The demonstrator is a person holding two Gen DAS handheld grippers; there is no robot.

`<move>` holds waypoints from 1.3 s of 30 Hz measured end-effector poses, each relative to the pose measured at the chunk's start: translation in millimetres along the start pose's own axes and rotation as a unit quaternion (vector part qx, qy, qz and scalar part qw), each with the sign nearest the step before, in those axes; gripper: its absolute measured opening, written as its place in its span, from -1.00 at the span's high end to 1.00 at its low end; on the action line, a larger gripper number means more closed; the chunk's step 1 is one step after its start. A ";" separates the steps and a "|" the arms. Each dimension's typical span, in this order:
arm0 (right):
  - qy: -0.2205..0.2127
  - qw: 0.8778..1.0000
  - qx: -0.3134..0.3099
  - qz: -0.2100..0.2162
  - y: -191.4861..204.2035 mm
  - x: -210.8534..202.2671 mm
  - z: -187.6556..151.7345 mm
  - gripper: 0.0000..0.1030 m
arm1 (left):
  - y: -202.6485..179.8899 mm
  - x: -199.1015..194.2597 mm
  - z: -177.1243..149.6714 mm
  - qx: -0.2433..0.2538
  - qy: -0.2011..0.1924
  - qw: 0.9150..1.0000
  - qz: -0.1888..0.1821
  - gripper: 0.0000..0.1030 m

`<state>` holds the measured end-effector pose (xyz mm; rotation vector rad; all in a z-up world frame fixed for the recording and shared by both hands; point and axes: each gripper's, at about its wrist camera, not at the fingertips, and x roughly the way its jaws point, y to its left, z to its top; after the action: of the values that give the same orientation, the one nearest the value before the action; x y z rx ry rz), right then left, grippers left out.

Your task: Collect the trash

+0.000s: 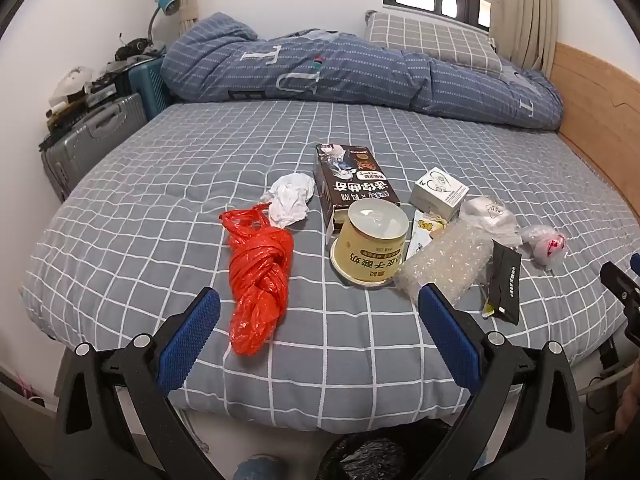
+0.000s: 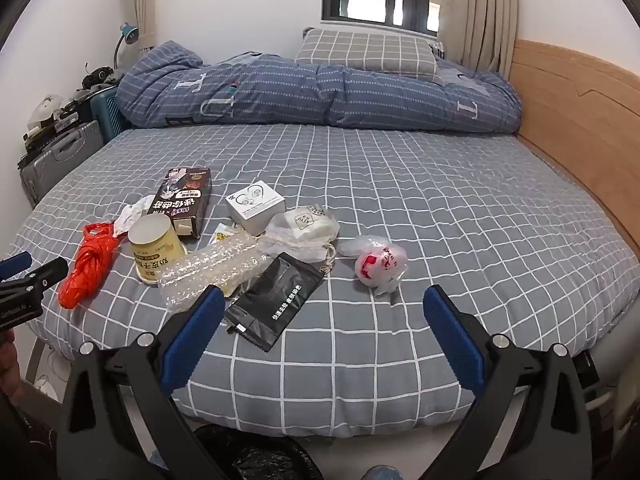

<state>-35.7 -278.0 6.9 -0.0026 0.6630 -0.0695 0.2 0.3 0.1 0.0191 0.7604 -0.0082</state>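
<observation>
Trash lies on the grey checked bed (image 1: 160,200): a twisted red plastic bag (image 1: 258,276), crumpled white paper (image 1: 290,197), a dark carton (image 1: 354,184), a yellow cup (image 1: 372,246), bubble wrap (image 1: 444,266), a black sachet (image 1: 505,282), a small white box (image 1: 439,192) and a clear bag with red print (image 2: 380,262). My left gripper (image 1: 320,308) is open and empty, hovering near the bed's front edge by the red bag. My right gripper (image 2: 324,308) is open and empty, above the bed edge, next to the black sachet (image 2: 276,300).
A black-lined bin (image 2: 256,456) stands on the floor below the bed edge, also in the left wrist view (image 1: 372,456). A folded blue duvet (image 1: 360,72) and pillow (image 2: 368,54) lie at the back. Suitcases (image 1: 88,140) stand left; a wooden headboard (image 2: 580,120) runs along the right.
</observation>
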 end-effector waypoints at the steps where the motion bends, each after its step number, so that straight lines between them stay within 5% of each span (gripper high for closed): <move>1: 0.000 1.000 0.000 0.000 -0.6 0.3 0.2 -0.85 | -0.6 0.1 -0.1 0.000 0.000 1.000 0.000 -0.89; 39: -0.005 1.000 -0.001 -0.006 -4.0 -1.3 1.6 -0.84 | -2.8 0.3 1.2 -0.003 0.000 1.000 -0.003 -0.89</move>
<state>-36.0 -282.0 9.0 -0.0095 0.6530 -0.0800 1.2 -2.5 0.7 0.0110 0.7601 -0.0121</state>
